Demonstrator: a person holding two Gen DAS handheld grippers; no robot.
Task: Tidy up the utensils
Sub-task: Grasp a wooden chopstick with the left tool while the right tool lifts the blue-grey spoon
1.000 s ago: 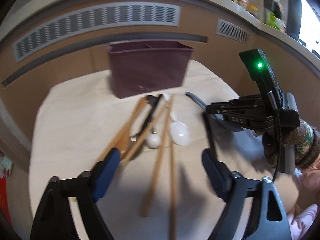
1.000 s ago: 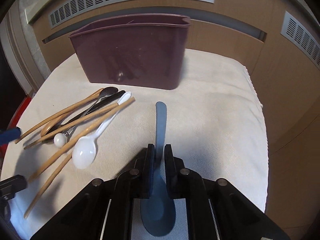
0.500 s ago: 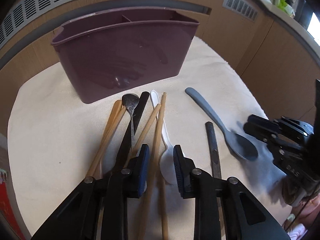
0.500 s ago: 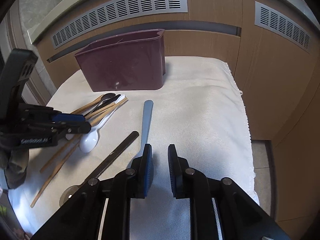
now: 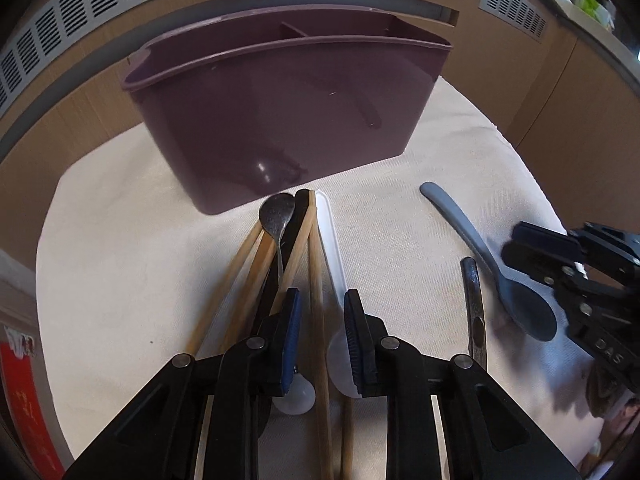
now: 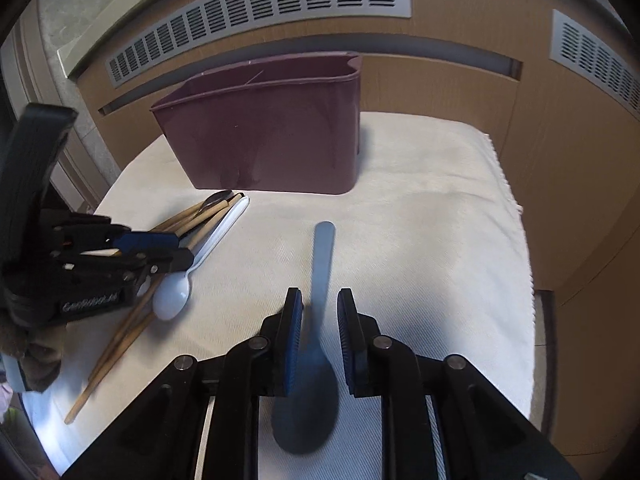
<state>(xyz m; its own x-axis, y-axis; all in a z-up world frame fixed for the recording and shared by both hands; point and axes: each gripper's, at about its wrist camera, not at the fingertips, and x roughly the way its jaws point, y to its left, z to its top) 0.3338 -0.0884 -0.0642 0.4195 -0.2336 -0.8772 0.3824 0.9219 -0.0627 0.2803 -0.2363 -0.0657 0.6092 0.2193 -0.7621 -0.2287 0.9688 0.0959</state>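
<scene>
A maroon utensil holder stands at the back of the cloth-covered table; it also shows in the right wrist view. My left gripper is partly open, straddling a wooden chopstick in a pile with a white spoon, a metal spoon and more chopsticks. My right gripper is partly open over the handle of a grey-blue spoon, not clamping it. The spoon also shows in the left wrist view.
A dark metal utensil lies between the pile and the grey-blue spoon. The white cloth ends at a fringed right edge. Wooden panels with vent grilles rise behind the holder.
My left gripper moved forward and down onto the pile and narrowed around a chopstick. My right gripper let go of the grey-blue spoon, pulled back, then came over its handle again.
</scene>
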